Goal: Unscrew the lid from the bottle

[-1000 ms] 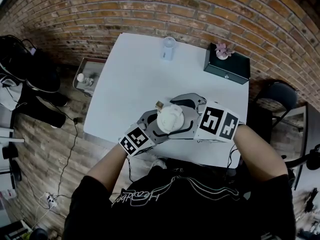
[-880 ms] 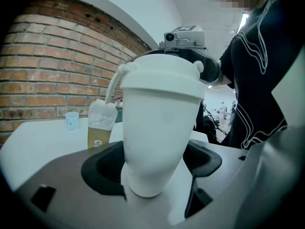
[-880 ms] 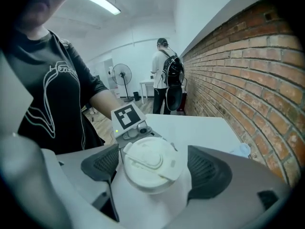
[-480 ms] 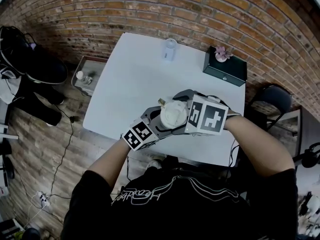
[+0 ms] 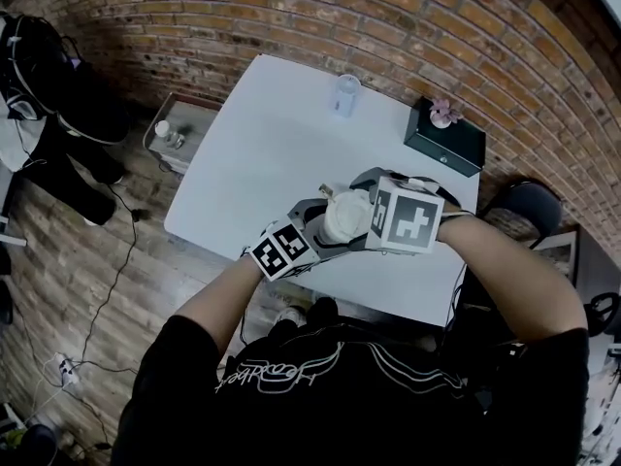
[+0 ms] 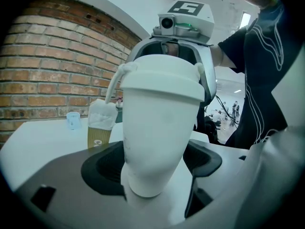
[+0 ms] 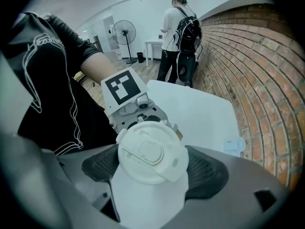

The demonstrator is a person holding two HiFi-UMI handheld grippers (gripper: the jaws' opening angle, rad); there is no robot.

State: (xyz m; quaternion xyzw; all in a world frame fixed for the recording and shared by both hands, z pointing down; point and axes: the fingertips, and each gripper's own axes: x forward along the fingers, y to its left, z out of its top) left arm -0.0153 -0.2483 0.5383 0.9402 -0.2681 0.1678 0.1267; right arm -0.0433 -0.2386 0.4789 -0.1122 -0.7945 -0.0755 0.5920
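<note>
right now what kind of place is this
Likely an indoor office or lab workspace: brick wall, plain white table on a wooden floor, and a pedestal fan.

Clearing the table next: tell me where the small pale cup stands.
Head view: the cup stands at the far edge of the table, left of the dark box.

White bottle (image 6: 159,113), white lid (image 7: 151,152), white table (image 5: 262,144). Red-brown brick wall (image 5: 291,17) with pale mortar lines. Dark green box (image 5: 444,139). Pale blue cup (image 6: 73,120). Grey left tongs (image 6: 152,165) with black pads and a cube of black-and-white square markers. Black shirt (image 5: 340,396) with thin white line drawing.
</note>
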